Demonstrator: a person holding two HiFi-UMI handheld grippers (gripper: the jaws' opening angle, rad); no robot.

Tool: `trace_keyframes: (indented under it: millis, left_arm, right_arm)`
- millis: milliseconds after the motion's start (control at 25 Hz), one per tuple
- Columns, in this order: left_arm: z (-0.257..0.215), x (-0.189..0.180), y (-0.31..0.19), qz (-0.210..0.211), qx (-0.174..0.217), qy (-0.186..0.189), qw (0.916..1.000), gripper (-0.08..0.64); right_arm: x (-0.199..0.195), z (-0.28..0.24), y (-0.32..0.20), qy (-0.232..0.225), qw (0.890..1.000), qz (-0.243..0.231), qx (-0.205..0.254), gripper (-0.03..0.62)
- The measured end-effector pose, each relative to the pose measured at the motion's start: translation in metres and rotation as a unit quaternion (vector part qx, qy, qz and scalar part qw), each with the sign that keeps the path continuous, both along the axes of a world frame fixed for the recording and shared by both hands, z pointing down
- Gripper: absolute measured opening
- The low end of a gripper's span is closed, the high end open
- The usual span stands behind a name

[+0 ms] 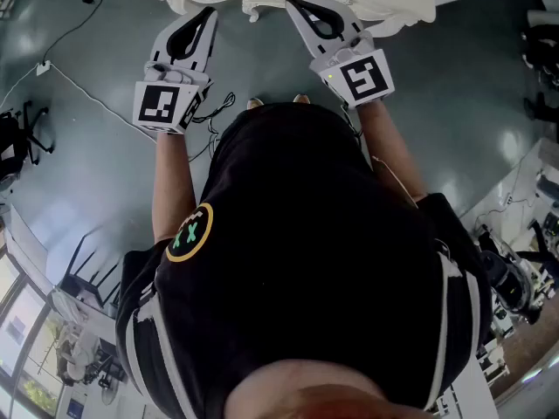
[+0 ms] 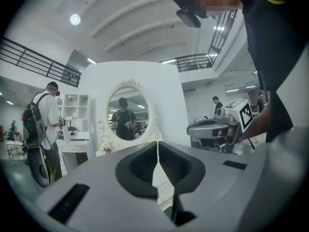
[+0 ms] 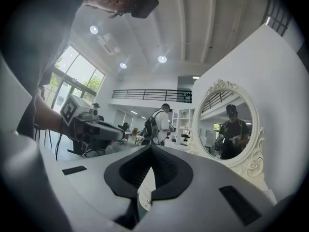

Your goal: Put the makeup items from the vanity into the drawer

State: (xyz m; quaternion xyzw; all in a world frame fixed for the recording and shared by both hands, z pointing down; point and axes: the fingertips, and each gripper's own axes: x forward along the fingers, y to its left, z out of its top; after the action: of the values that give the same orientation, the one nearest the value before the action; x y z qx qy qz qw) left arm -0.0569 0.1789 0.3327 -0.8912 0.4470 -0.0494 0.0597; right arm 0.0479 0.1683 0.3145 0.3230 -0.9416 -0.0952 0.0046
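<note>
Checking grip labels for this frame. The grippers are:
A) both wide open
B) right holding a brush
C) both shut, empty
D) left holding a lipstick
C: the left gripper and right gripper each show jaws closed together with nothing between them.

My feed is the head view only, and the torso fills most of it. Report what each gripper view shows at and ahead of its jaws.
Observer: In the left gripper view, the left gripper has its jaws together with nothing between them.
Operator: Now say what it faces.
Observer: An oval mirror in a white ornate frame stands ahead of it.
Operator: Give me the right side.
Observer: The right gripper is likewise shut on nothing, and the same mirror stands off to its right.
</note>
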Motion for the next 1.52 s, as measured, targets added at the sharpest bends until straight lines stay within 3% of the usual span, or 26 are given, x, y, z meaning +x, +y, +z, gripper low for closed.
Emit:
trace_keyframes:
  millis: [560,800,880,1000,1160,1200,1520]
  left_arm:
    - [-0.004,-0.003,0.006,0.000,0.003,0.000,1.0000,0.028]
    - [0.001,-0.003,0.006,0.001,0.000,0.001,1.0000,0.028]
    - [0.002,-0.003,0.005,0.002,-0.001,0.000,1.0000,0.028]
    - [0.001,-0.003,0.006,0.001,-0.001,-0.001,1.0000,0.028]
    - [0.001,-0.001,0.005,0.002,-0.005,-0.001,1.0000,0.028]
    - [0.002,0.000,0.003,0.002,-0.005,-0.002,1.0000,0.028]
    - [0.005,0.008,-0.009,0.000,-0.010,-0.004,0.9999,0.028]
  right_arm:
    - [-0.003,0.000,0.006,0.001,1.000,0.004,-0.002,0.022]
    - [-0.001,0.010,0.005,0.011,1.000,0.002,-0.012,0.080]
    - [-0.001,0.012,0.005,0.012,1.000,-0.001,-0.016,0.136]
    - [-0.002,0.015,0.006,0.017,1.000,-0.008,-0.022,0.273]
    - [-0.005,0.015,0.004,0.008,0.999,-0.016,-0.031,0.559]
    - [-0.007,0.015,0.002,0.007,0.999,-0.016,-0.031,0.595]
    - [0.002,0.026,-0.012,0.014,0.999,-0.009,-0.046,0.600]
